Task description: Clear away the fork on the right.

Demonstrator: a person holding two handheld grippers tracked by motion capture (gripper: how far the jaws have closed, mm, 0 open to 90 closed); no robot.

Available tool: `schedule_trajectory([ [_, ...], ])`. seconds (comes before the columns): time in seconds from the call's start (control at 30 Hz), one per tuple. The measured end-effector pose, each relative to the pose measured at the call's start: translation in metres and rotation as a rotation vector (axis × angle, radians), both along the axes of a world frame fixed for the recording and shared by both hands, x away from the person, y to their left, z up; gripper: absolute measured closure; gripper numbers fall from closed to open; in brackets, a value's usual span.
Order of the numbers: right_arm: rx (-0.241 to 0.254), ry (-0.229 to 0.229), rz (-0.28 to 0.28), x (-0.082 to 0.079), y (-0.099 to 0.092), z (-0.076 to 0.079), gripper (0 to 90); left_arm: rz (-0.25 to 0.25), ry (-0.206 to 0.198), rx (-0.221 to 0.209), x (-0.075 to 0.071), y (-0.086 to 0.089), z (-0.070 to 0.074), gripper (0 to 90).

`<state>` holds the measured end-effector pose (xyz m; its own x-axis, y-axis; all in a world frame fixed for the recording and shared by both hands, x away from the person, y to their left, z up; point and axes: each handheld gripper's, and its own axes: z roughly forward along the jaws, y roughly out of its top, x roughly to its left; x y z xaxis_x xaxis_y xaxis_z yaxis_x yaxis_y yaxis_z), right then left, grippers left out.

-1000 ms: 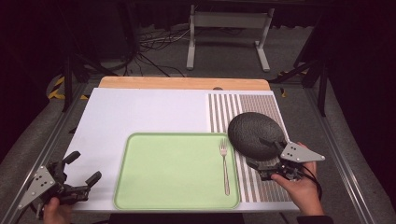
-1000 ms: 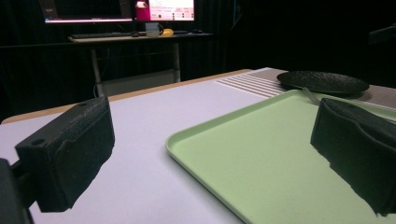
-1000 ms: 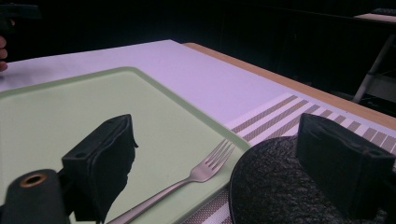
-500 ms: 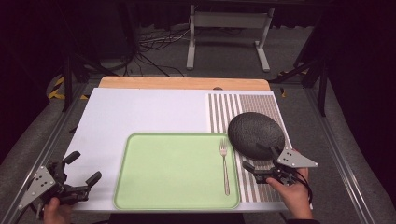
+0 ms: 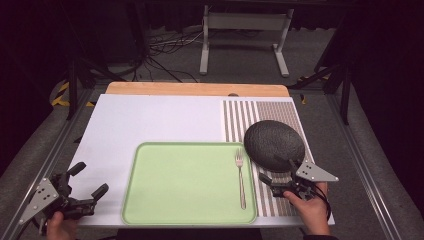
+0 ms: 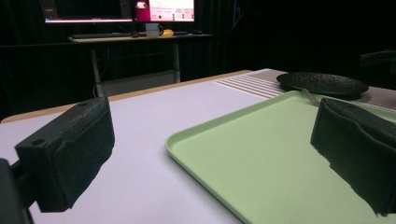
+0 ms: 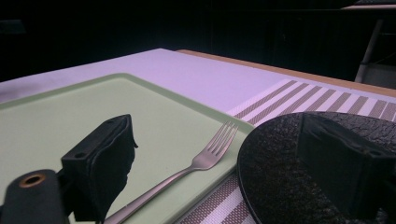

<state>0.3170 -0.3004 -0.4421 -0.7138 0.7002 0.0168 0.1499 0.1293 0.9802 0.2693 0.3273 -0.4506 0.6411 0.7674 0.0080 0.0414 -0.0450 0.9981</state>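
Right gripper (image 5: pixel 276 183) sits at the near right of the table, jaws spread wide with nothing between them, just at the near edge of the dark textured round plate (image 5: pixel 274 145), which lies on the grey-and-white striped placemat (image 5: pixel 240 117) at the right side. In the right gripper view one jaw rises over the plate (image 7: pixel 280 172), the other over the near right part of the pale green rectangular plastic tray (image 7: pixel 70 121); whether a pad touches the plate rim I cannot tell. The silver metal fork (image 5: pixel 240 175) lies along the tray's (image 5: pixel 185 180) right side, tines pointing far, just left of the plate and of this gripper; in the right gripper view the fork (image 7: pixel 196 163) runs between the two jaws' lines of sight. Left gripper (image 5: pixel 87 180) rests at the near left corner over the white table surface (image 5: pixel 150 120), jaws apart and holding nothing, left of the tray and well apart from plate and fork. In the left gripper view the tray (image 6: pixel 261 158) stretches ahead with the plate (image 6: pixel 322 84) far behind it.
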Motion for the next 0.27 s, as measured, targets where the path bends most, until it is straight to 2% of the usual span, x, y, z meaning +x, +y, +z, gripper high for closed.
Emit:
schedule_trajectory([
  [0.07,0.008,0.002,-0.009,-0.0009,-0.0014,-0.0003,11.9,0.001,0.000,-0.001,0.0001,0.0000,-0.0001,0.3],
  [0.27,-0.021,-0.014,-0.015,-0.0027,-0.0027,-0.0003,11.9,0.005,0.002,-0.004,0.0000,0.0007,-0.0005,0.3],
])
